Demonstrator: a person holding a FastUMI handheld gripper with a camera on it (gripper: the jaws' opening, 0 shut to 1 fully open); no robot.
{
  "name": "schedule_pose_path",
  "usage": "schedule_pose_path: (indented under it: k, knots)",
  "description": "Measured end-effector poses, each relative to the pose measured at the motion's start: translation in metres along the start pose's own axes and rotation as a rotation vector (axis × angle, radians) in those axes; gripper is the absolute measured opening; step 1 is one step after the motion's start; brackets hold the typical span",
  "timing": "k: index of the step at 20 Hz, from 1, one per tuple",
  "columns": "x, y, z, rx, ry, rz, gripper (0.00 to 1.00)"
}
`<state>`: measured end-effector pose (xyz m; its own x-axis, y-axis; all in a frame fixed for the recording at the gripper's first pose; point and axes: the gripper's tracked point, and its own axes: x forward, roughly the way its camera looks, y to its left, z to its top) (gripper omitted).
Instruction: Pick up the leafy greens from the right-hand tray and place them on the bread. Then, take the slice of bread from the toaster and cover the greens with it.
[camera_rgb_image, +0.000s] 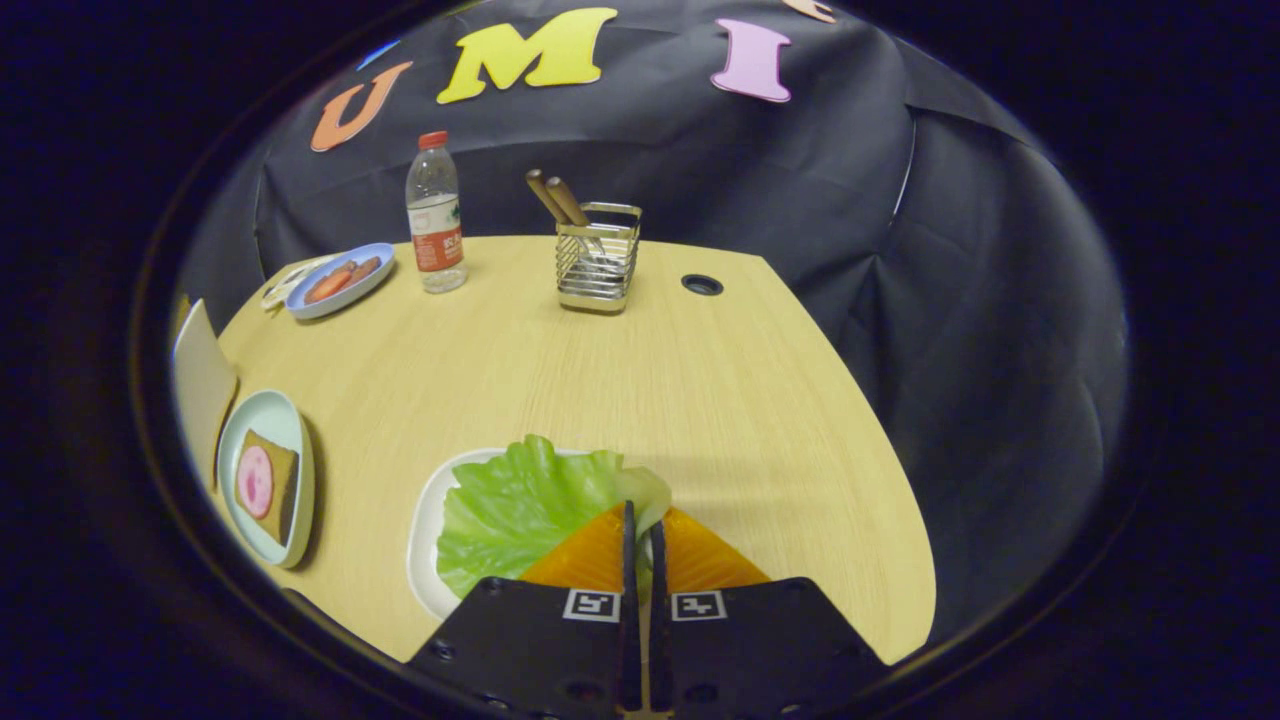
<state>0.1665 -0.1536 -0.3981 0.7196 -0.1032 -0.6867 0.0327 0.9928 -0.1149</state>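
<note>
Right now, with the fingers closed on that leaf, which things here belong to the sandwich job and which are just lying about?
For the job:
- gripper, fingers pinched on the edge of the leafy greens
- white tray under the greens
- bread with a pink slice, on the pale blue plate

Lying about:
- water bottle
- wire holder with wooden handles
- blue plate of food
</note>
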Motion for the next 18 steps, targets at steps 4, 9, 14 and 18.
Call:
schedule_pose_path:
  k: [4, 9, 14, 18]
  knots:
    - [-0.001, -0.010, 0.000, -0.019, -0.009, -0.030, 0.04]
    - [0.002, -0.013, 0.001, -0.033, -0.045, 0.005, 0.06]
    - [-0.028, 0.014, 0.014, -0.054, -0.087, 0.142, 0.01]
    - [-0.067, 0.044, 0.038, -0.079, -0.141, 0.219, 0.01]
